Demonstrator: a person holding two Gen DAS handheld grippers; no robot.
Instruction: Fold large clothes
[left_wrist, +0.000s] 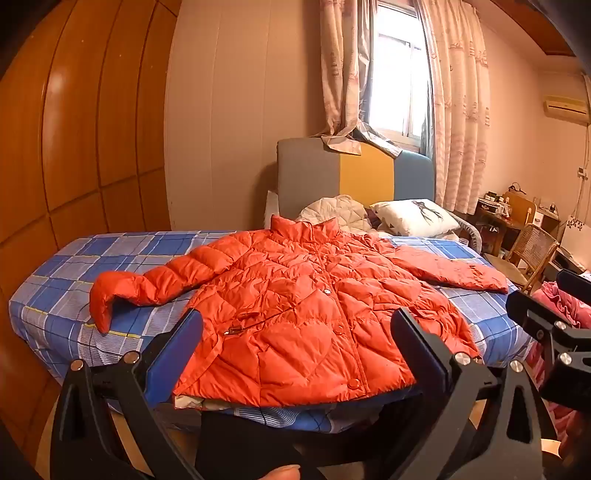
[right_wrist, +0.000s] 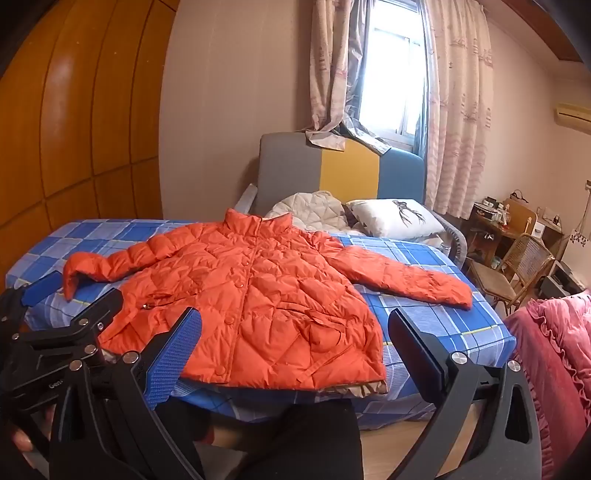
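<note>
Orange quilted jacket (left_wrist: 295, 314) lies flat and front-up on the bed (left_wrist: 74, 280), snaps closed, collar toward the headboard (left_wrist: 354, 173), hem at the near edge and slightly overhanging it. Both sleeves are spread outward: one runs toward the left edge with its cuff bent back toward the near side, the other lies straight toward the right edge. A pale lining shows under the hem.

Left tool (left_wrist: 297, 339) is held in front of the near edge, fingers spread wide apart, holding nothing; the hem appears between them. Right tool (right_wrist: 295, 339) is likewise wide open and holds nothing, positioned off the near edge toward the jacket's right half. Each tool is visible at the margin of the other's view.

At the head end of the bed: a white pillow (left_wrist: 413, 218) and a cream quilted garment (left_wrist: 336, 214). A pink ruffled fabric (right_wrist: 554, 343) lies beyond the right edge. A wicker chair (right_wrist: 517, 269) stands further right.
</note>
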